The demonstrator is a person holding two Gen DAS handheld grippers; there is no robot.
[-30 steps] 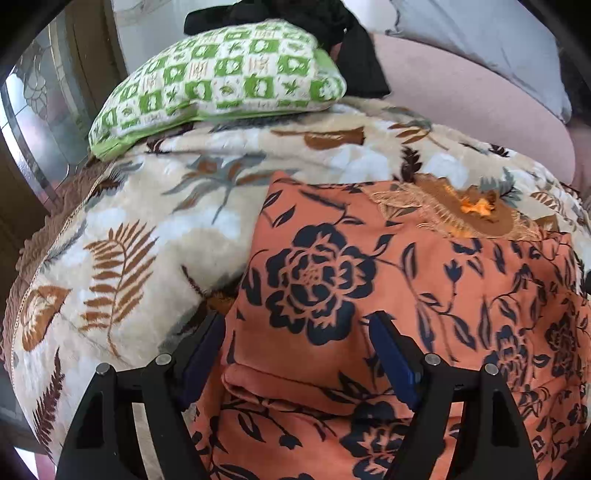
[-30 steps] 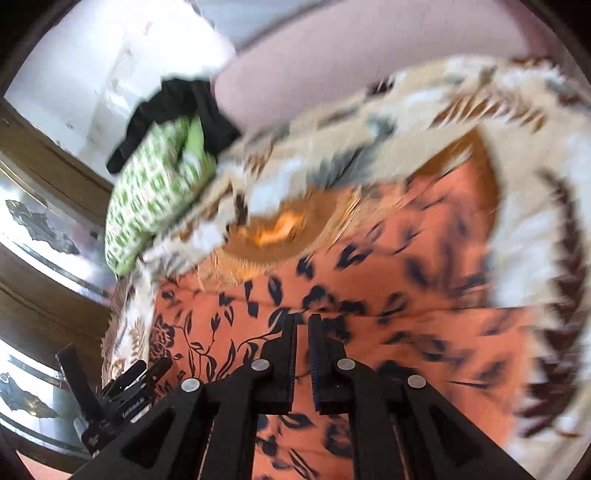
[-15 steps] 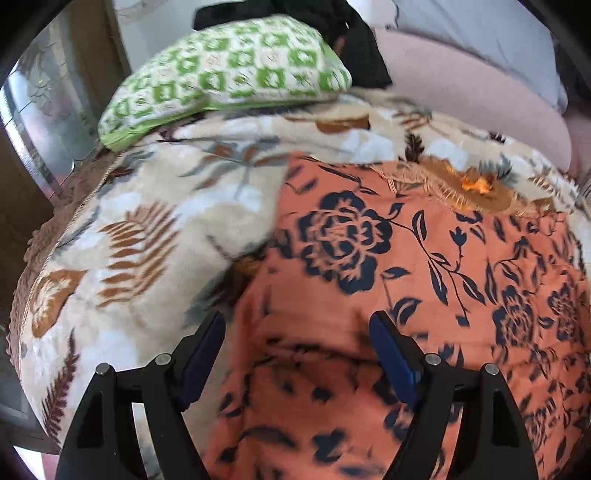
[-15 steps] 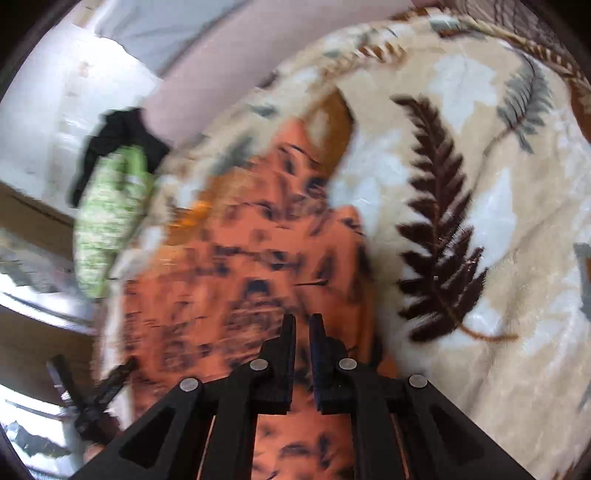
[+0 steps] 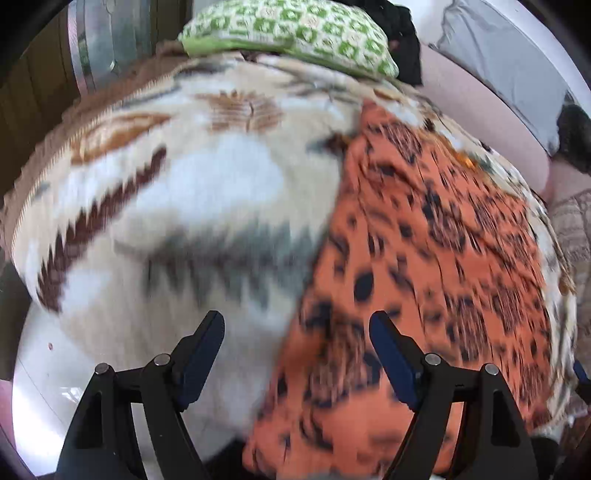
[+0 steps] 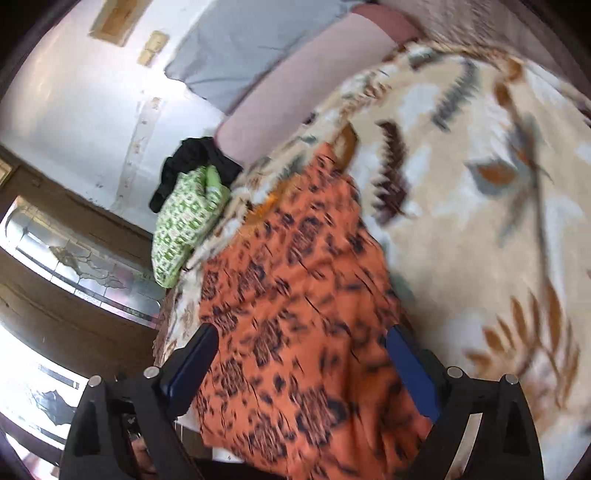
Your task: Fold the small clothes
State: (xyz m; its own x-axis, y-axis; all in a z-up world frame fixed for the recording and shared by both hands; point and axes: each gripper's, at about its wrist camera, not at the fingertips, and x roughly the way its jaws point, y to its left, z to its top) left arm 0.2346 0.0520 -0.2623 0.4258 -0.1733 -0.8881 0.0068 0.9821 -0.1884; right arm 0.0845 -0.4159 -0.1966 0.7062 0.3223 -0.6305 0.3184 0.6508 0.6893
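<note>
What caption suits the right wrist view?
Open right tool above the orange floral garment spread on a leaf-print blanket.

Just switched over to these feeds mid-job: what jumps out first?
The orange floral cloth dominates both views, spread on a cream leaf-print blanket. Both hand-held grippers hang open over it: the left straddles the cloth's left edge, the right is above the cloth itself, and neither grips anything. A green checked pillow lies at the blanket's far end with dark clothes behind it.
</note>
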